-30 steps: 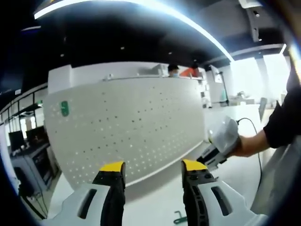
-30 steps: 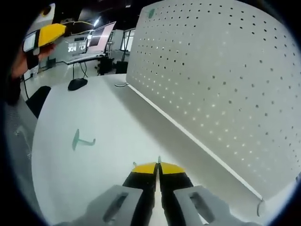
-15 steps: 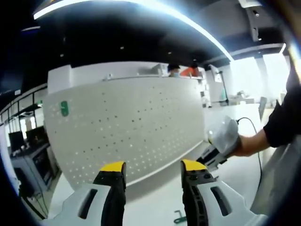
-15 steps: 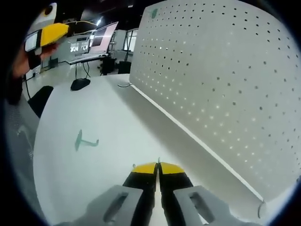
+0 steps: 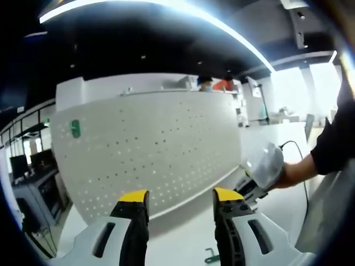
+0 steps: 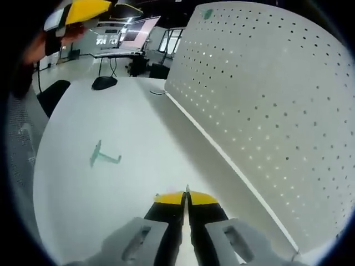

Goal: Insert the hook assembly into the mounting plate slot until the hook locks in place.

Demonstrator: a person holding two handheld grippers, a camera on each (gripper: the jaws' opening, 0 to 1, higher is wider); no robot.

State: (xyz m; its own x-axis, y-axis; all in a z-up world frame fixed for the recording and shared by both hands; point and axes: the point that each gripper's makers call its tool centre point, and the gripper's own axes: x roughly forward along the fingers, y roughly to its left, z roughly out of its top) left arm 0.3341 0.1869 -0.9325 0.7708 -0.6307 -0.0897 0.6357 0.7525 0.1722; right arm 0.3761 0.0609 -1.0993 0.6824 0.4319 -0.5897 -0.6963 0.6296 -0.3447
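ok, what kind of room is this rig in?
Likely an open-plan office or lab: a white table with a perforated white panel standing on it, desks with monitors behind, and ceiling strip lights.

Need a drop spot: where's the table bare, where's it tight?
Bare: the white table between the green hook and the pegboard, and from hook to right gripper. Tight: the strip along the pegboard's base.
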